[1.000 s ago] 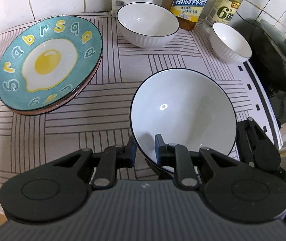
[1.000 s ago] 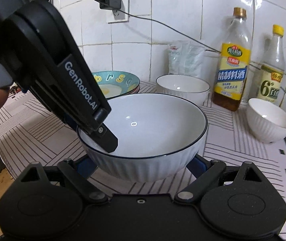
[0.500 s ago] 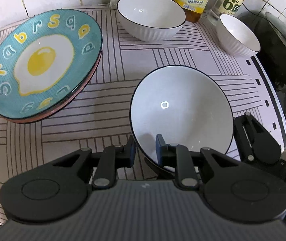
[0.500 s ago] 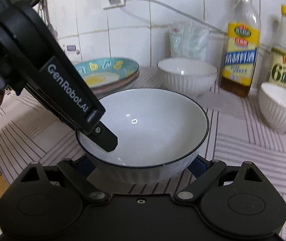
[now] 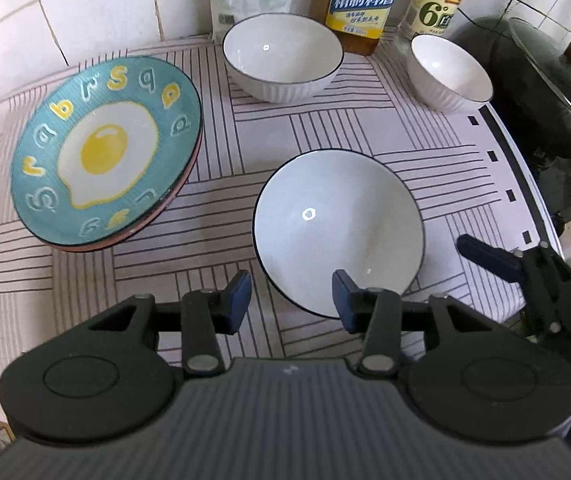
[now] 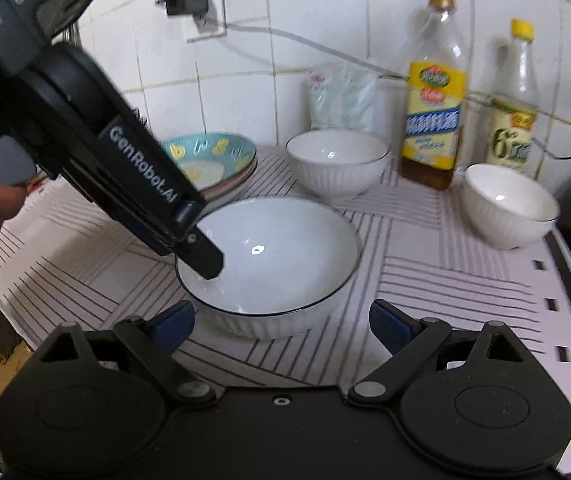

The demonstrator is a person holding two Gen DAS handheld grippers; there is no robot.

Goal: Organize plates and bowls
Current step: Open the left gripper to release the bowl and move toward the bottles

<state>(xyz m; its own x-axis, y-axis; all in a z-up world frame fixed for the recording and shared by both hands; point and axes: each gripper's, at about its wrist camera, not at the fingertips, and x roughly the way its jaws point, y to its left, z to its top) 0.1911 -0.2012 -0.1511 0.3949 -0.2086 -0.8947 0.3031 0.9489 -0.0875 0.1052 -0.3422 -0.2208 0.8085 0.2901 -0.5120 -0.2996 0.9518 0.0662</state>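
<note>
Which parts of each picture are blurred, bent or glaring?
Left wrist view: sharp; tile lines curve near the edges; a glare spot sits in the near bowl. Right wrist view: the bottles and wall smear with motion blur; the left claw close up is dark; a glare spot in the near bowl.

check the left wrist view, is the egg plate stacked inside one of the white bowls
No, the egg plate lies on another plate on the striped cloth, apart from all three white bowls.
</note>
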